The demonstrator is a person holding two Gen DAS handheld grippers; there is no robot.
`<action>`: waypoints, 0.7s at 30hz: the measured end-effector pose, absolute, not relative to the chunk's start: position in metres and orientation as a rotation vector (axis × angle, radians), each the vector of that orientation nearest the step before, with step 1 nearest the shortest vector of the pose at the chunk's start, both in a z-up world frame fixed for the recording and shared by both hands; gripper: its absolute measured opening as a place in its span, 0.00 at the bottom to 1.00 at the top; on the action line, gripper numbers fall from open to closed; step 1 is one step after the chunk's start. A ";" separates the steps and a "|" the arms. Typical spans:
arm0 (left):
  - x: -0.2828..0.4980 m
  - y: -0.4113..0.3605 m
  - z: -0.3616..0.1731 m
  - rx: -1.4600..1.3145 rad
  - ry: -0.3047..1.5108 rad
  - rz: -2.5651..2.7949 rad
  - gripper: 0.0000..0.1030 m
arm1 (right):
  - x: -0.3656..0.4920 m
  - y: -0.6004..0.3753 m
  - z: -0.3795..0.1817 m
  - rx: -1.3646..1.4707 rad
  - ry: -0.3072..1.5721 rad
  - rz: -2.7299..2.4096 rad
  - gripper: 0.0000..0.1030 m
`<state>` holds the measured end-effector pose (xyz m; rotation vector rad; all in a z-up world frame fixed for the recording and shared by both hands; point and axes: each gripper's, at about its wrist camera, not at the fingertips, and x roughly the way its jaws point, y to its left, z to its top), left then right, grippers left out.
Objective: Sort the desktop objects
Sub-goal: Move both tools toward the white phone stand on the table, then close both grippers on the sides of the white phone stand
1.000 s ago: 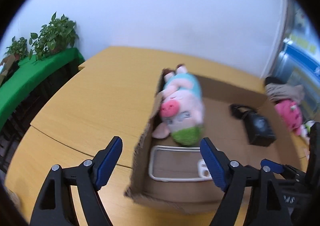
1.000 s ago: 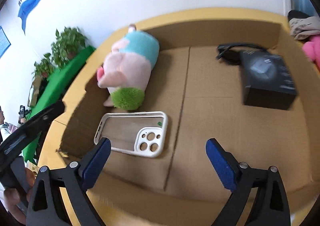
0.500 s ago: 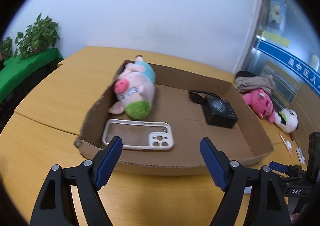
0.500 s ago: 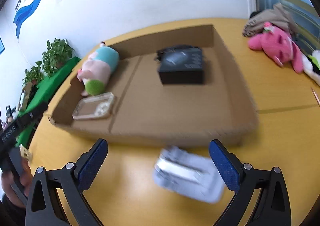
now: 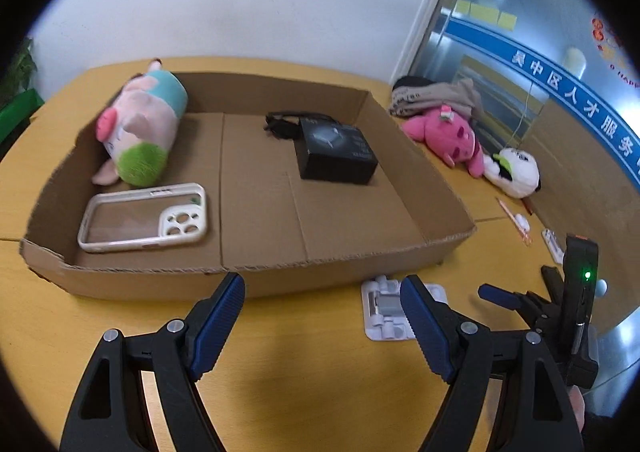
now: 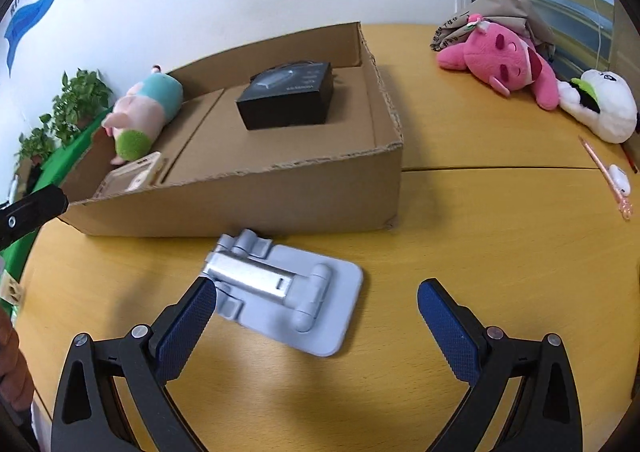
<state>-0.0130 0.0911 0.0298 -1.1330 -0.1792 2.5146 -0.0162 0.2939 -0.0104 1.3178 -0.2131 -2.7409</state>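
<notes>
Both grippers had pulled back out of the cardboard box; the right gripper now hovered, released and empty, over one grey phone stand just outside it, likely next. The left gripper gaped empty. Inside: one plush pig, one black box, one phone case. Two plush toys lay well apart.

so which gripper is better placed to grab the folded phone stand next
Right. The right gripper is open with the grey phone stand just ahead between its fingers; the left gripper sits off to its side, facing the cardboard box.
</notes>
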 end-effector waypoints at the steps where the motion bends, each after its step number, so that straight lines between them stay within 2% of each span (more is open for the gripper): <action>1: -0.015 0.096 0.024 -1.152 -0.173 2.495 0.78 | -0.017 0.294 -0.013 1.332 -0.211 -2.738 0.99; 9: -0.028 0.127 -0.012 -1.295 -0.124 2.390 0.78 | -0.023 0.298 -0.035 1.449 -0.194 -2.724 0.98; 15: -0.037 0.150 -0.030 -1.349 -0.072 2.345 0.76 | -0.023 0.308 -0.037 1.447 -0.205 -2.729 0.83; 17: -0.037 0.157 -0.036 -1.380 -0.064 2.323 0.76 | -0.022 0.308 -0.037 1.434 -0.204 -2.726 0.81; 21: -0.035 0.164 -0.044 -1.405 -0.086 2.286 0.75 | -0.020 0.305 -0.036 1.412 -0.218 -2.708 0.69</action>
